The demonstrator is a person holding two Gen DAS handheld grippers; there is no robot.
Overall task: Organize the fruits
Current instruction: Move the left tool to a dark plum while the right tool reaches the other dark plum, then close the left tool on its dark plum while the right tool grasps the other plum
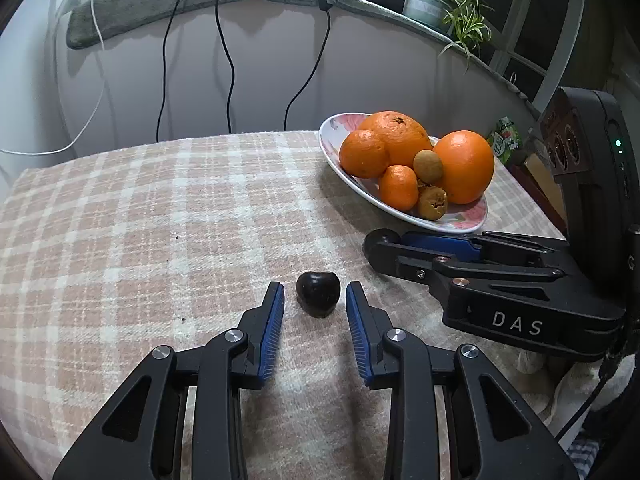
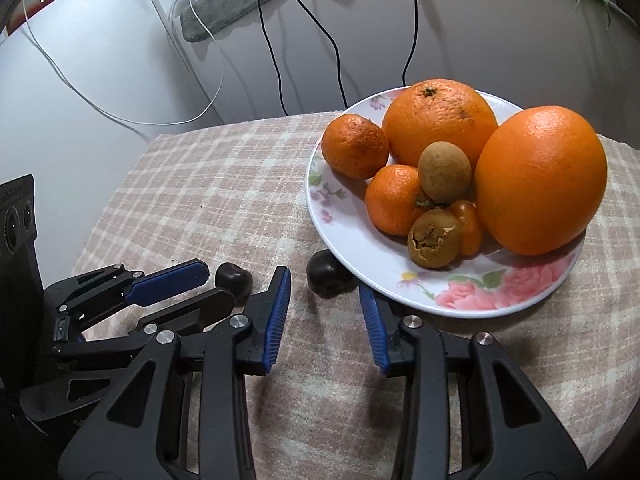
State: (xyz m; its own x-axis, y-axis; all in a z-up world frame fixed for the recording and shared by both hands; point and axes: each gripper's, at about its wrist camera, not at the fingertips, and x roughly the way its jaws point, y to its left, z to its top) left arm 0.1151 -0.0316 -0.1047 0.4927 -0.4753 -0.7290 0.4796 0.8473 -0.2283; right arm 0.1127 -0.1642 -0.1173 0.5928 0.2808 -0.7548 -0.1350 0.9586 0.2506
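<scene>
A dark cherry [image 1: 318, 294] lies on the checked cloth between the blue pads of my left gripper [image 1: 315, 292]; a small gap shows on each side, so the jaws are open around it. A second dark cherry [image 2: 329, 280] lies at the plate's near rim, between the tips of my right gripper [image 2: 325, 282], also open, pads clear of it. The flowered plate [image 2: 318, 184] holds two big oranges [image 2: 540, 180], two mandarins [image 2: 354, 146] and small brown fruits [image 2: 444, 172]. The left gripper [image 2: 218, 284] and its cherry [image 2: 234, 276] show at the left of the right wrist view.
The right gripper [image 1: 384, 252] lies close beside the left one, just below the plate [image 1: 332, 132]. Black cables [image 1: 230, 60] hang down the wall behind the table. A potted plant [image 1: 432, 4] stands on the ledge. The cloth-covered table [image 1: 140, 220] stretches to the left.
</scene>
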